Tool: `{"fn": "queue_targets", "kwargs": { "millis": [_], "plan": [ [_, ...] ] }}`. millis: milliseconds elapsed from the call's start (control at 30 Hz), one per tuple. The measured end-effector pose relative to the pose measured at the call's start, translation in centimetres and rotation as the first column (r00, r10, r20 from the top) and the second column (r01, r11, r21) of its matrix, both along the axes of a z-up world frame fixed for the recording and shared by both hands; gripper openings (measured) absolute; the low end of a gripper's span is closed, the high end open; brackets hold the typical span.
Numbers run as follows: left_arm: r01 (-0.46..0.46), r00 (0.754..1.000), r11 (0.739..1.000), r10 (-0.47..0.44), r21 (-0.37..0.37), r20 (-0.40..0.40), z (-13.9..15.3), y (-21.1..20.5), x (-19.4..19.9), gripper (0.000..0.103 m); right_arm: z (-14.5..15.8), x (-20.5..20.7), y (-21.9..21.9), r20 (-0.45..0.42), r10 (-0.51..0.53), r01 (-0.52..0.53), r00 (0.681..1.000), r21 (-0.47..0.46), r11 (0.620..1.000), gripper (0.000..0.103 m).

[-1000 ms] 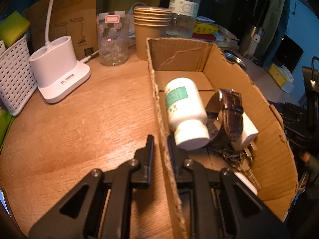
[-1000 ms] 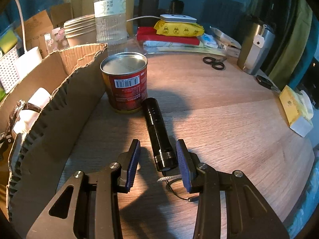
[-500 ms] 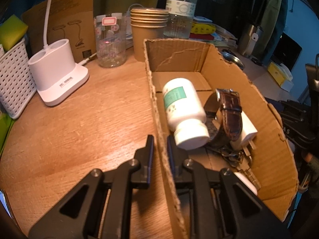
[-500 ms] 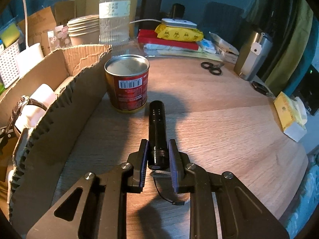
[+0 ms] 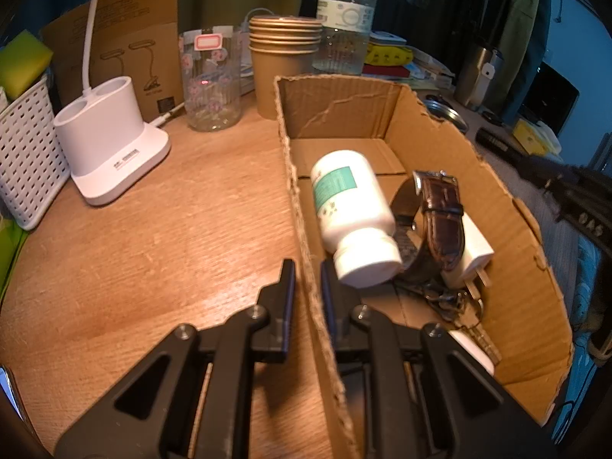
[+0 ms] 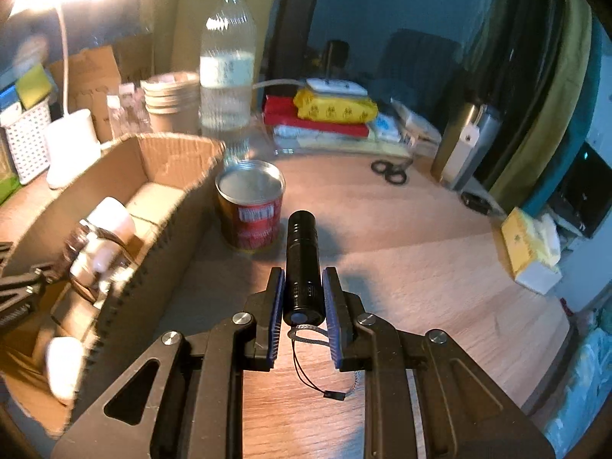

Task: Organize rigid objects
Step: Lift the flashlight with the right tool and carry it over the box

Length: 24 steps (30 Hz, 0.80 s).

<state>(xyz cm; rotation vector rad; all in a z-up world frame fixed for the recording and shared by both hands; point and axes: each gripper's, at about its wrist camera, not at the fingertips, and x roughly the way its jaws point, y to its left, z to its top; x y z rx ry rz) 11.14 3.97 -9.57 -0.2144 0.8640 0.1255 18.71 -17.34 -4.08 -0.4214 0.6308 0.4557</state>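
While your right gripper [image 6: 303, 290] clamps the black flashlight [image 6: 302, 256] by its tail end, its cord dangling beneath, your left gripper [image 5: 307, 281] is pinched tight on the near side wall of the cardboard box [image 5: 493, 206], one finger inside and one outside. Take the box as your landmark: inside it lie a white pill bottle [image 5: 352, 210] on its side, a brown-strapped watch [image 5: 440, 218] leaning against it, and a white plug adapter [image 5: 474, 244] beyond the watch. Just outside the box's far wall stands a red tin can [image 6: 250, 210], with the flashlight held up beside it. Behind the box stand stacked paper cups [image 5: 285, 61], a water bottle [image 5: 346, 19] and a patterned glass [image 5: 210, 80]; to its left sits a white lamp base [image 5: 111, 145] beside a white basket [image 5: 23, 153]. Everything rests on a wooden table [image 5: 153, 248], lamp-lit, with dark curtains behind.
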Motion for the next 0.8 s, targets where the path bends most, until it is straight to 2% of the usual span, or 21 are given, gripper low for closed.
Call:
{"fn": "queue_targets", "kwargs": {
  "millis": [400, 600, 800],
  "plan": [
    [0.000, 1.000, 1.000, 0.000, 0.003, 0.001, 0.0, 0.0, 0.1, 0.015, 5.6, -3.8, 2.6, 0.126, 0.105, -0.108, 0.986, 0.018, 0.994, 0.021],
    [0.000, 1.000, 1.000, 0.000, 0.002, 0.001, 0.0, 0.0, 0.0, 0.015, 7.5, -5.2, 4.8, 0.157, 0.168, -0.176, 0.973, 0.039, 0.984, 0.021],
    [-0.001, 1.000, 1.000, 0.001, 0.003, 0.002, 0.0, -0.1, 0.0, 0.015, 8.1, -5.8, 7.2, 0.158, 0.231, -0.242, 0.960, 0.057, 0.969, 0.021]
  ]
}}
